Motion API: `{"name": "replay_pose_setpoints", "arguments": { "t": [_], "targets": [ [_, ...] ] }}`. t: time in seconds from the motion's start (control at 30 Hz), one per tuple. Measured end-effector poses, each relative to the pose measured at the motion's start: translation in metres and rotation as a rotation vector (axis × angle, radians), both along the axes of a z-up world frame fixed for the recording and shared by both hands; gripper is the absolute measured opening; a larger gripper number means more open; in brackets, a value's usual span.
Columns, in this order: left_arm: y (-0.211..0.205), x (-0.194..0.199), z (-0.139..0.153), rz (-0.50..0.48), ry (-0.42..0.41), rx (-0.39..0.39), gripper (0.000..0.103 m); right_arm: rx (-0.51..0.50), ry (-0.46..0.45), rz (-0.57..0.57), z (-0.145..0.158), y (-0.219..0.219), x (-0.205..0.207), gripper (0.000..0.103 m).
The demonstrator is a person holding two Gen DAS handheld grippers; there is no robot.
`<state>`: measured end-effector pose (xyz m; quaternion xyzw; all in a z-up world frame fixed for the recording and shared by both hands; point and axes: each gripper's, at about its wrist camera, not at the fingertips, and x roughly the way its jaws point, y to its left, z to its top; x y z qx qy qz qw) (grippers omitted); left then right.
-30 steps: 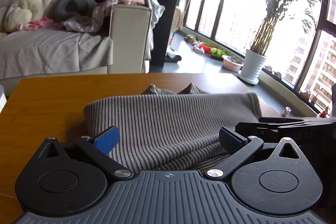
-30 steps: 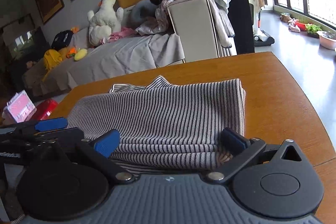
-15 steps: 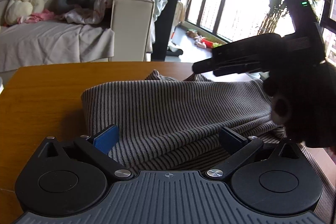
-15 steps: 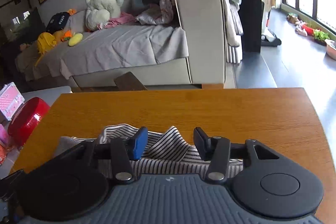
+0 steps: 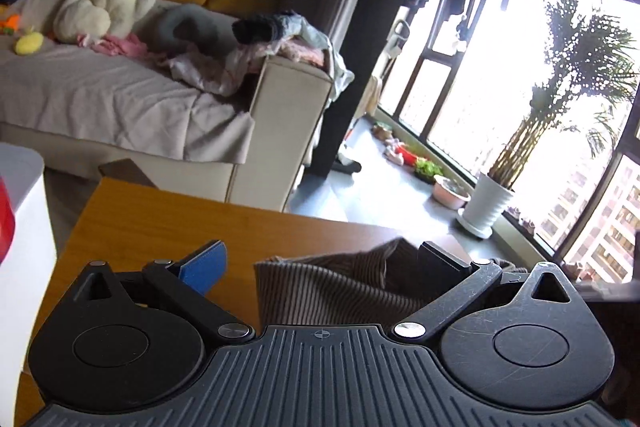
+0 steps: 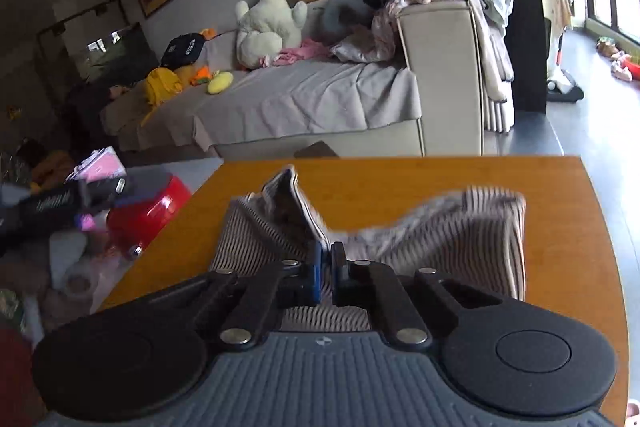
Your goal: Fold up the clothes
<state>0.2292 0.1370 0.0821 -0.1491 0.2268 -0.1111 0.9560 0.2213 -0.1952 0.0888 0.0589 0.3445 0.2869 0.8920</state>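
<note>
Since the earlier frame the right gripper (image 6: 327, 259) has pinched its fingers onto the striped garment (image 6: 460, 227), bunching it up off the wooden table (image 6: 400, 179), while the left gripper (image 5: 320, 267) gapes wide, empty, fabric between its fingers.

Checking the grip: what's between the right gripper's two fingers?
In the right wrist view, a bunched fold of the striped garment is pinched in the right gripper.

Ribbed knit garment (image 6: 460, 227), smooth wooden table (image 6: 560, 227)
</note>
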Motion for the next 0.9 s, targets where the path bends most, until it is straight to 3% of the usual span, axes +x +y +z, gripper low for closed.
{"name": "replay_pose_setpoints", "arguments": {
  "t": [0.17,0.33,0.37,0.43,0.57,0.7,0.77,0.83,0.9],
  "targets": [
    [-0.029,0.0,0.011,-0.058,-0.029,0.048,0.103,-0.071,0.066,0.015,-0.032,-0.005,-0.045,0.0],
    [-0.054,0.009,-0.012,-0.075,0.037,0.06,0.103,-0.046,-0.021,-0.066,-0.016,-0.012,-0.025,0.003],
    [-0.059,0.008,-0.023,-0.08,0.055,0.06,0.103,-0.04,-0.044,-0.086,-0.01,-0.013,-0.015,0.006],
    [-0.066,0.007,-0.044,-0.093,0.098,0.058,0.103,-0.058,-0.072,-0.098,-0.003,-0.009,0.012,0.036],
    [-0.071,0.003,-0.077,-0.112,0.159,0.064,0.103,-0.155,-0.081,-0.107,-0.01,0.009,0.073,0.039],
    [-0.074,-0.006,-0.085,-0.131,0.107,0.115,0.103,-0.22,-0.09,-0.156,-0.026,0.02,0.121,0.04],
    [-0.069,-0.008,-0.082,-0.132,0.101,0.089,0.103,-0.185,-0.091,-0.215,-0.024,0.005,0.13,0.042],
    [-0.058,-0.008,-0.075,-0.133,0.107,0.057,0.103,-0.111,-0.071,-0.265,-0.021,-0.021,0.129,0.064],
    [-0.044,-0.001,-0.065,-0.126,0.109,0.018,0.103,-0.064,-0.038,-0.285,-0.024,-0.047,0.121,0.074]
  ]
}}
